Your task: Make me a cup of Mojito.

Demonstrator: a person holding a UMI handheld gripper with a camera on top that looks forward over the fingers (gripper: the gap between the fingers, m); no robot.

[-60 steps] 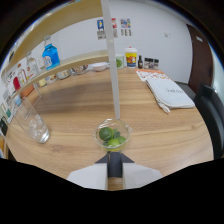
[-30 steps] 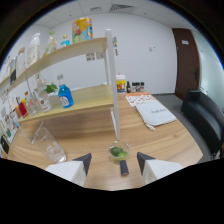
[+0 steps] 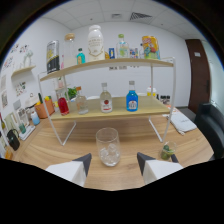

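A clear drinking glass (image 3: 107, 146) with ice cubes in its bottom stands upright on the wooden table (image 3: 60, 152), just ahead of my gripper (image 3: 114, 160) and centred on the gap between the fingers. The gripper is open and holds nothing; its dark-tipped fingers (image 3: 83, 162) sit apart at either side of the glass base, not touching it. To the right of the right finger, a small glass dish of green lime pieces (image 3: 167, 151) rests on the table.
A two-tier wooden shelf rack (image 3: 115, 114) on white legs stands behind the glass. Its lower board carries a blue bottle (image 3: 132, 100), a clear red-labelled bottle (image 3: 105, 101), a red bottle (image 3: 62, 104) and green leaves (image 3: 73, 92). Several bottles and jars (image 3: 96, 42) line the top board.
The view has swung left from the lime dish to the glass. The glass now stands just ahead of the fingers, and the dish lies off to the right.
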